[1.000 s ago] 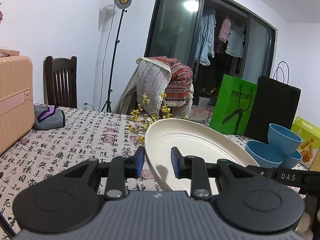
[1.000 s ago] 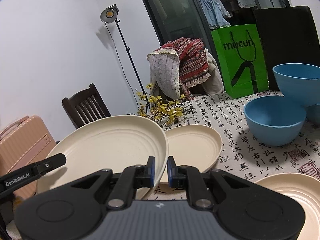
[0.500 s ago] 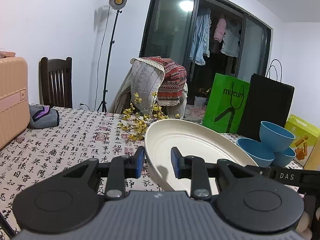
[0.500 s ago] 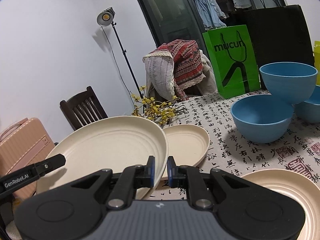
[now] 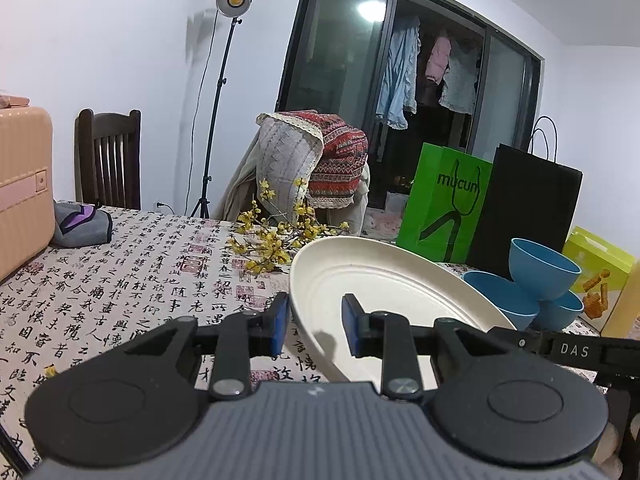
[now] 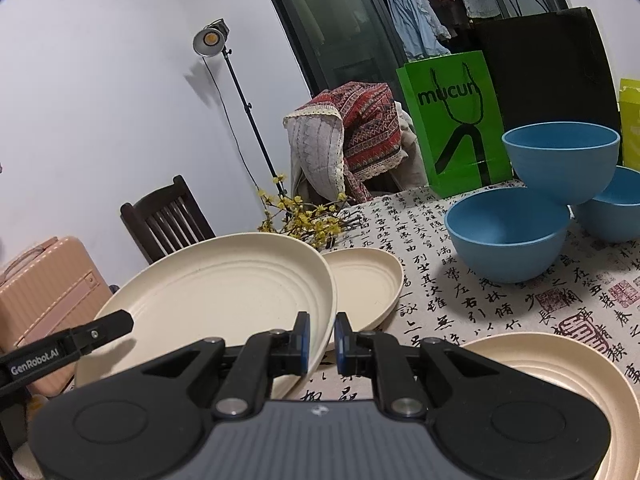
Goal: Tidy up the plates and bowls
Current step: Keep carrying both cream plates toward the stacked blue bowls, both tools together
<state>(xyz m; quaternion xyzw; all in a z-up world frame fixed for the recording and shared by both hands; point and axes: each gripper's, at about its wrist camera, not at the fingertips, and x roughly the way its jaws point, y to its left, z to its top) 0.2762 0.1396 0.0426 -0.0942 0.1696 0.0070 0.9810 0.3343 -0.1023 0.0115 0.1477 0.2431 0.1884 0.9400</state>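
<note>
Home: hanging laundry [image 5: 404, 80], suitcase [image 5: 22, 184], dining chair [image 5: 108, 156]

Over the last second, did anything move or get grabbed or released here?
Nothing was grabbed or released. Both views drift slightly, so the blue bowls sit differently in frame. The right gripper stays clamped on the big cream plate; the left gripper stays open astride its rim.
</note>
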